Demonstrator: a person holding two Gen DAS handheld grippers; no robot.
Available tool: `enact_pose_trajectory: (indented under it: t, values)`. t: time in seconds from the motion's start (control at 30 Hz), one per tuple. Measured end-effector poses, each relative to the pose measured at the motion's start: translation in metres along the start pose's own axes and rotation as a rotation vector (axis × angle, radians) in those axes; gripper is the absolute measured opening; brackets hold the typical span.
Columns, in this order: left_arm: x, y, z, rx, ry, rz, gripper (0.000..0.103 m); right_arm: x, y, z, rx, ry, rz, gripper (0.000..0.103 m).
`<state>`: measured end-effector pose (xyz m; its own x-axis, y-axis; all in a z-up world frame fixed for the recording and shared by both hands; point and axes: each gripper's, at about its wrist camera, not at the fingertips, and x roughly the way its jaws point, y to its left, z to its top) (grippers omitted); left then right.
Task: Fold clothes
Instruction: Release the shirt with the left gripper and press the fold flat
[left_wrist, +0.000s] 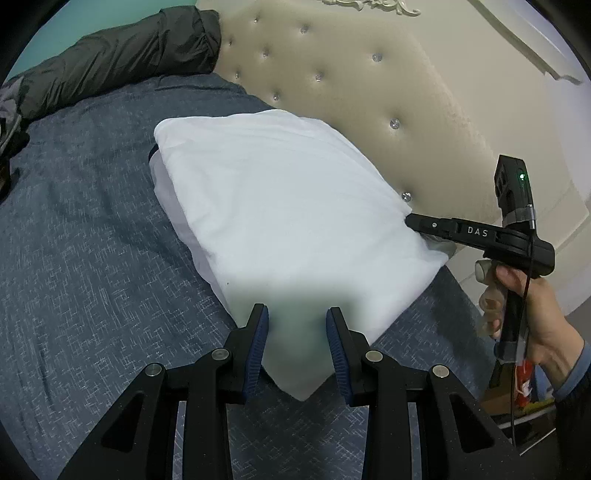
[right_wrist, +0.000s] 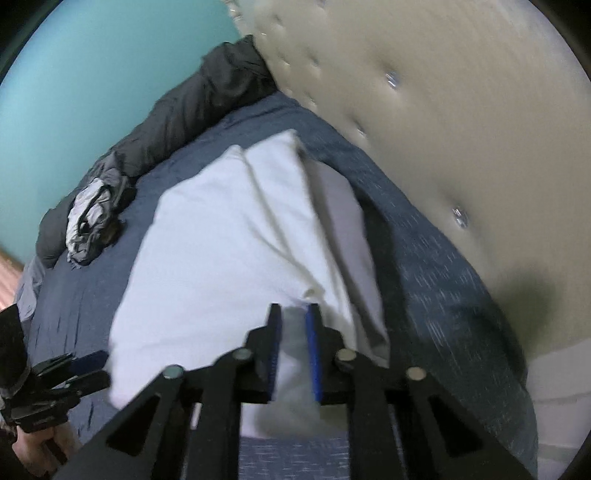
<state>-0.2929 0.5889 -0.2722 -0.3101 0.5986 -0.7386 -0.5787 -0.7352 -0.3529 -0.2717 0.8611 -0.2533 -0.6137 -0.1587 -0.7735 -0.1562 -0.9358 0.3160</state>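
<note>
A white folded garment (left_wrist: 280, 206) lies on the blue bedspread (left_wrist: 92, 258) near the headboard. My left gripper (left_wrist: 297, 314) is open, its blue-padded jaws astride the garment's near corner, which lies between them. My right gripper (left_wrist: 408, 221) shows in the left wrist view at the garment's right edge, tips at the cloth. In the right wrist view the garment (right_wrist: 221, 258) shows folded layers, and the right gripper (right_wrist: 294, 310) has its jaws a narrow gap apart with white cloth between them. The left gripper (right_wrist: 88, 365) shows at the lower left there.
A cream tufted headboard (left_wrist: 369, 92) stands behind the garment. A dark rolled jacket (left_wrist: 122, 55) lies along the bed's far side by the teal wall. A crumpled grey and white garment (right_wrist: 92, 221) lies beside it.
</note>
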Motion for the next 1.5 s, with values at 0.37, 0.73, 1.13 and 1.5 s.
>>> enact_pose_trajectory:
  t: [0.37, 0.73, 1.13, 1.5]
  values:
    - [-0.006, -0.004, -0.001, 0.018, -0.006, 0.016, 0.035, -0.044, 0.013, -0.026, 0.003, -0.148, 0.074, 0.010]
    - [-0.012, -0.008, -0.005, 0.026, 0.003, 0.031, 0.035, -0.039, -0.017, -0.050, 0.084, -0.137, -0.096, 0.010]
    - [-0.015, -0.007, -0.011, 0.035, 0.013, 0.029, 0.035, -0.012, 0.039, -0.041, -0.067, -0.086, 0.058, 0.010]
    - [-0.031, -0.008, -0.014, 0.008, 0.010, 0.015, 0.036, -0.046, 0.008, -0.044, 0.082, -0.160, -0.085, 0.010]
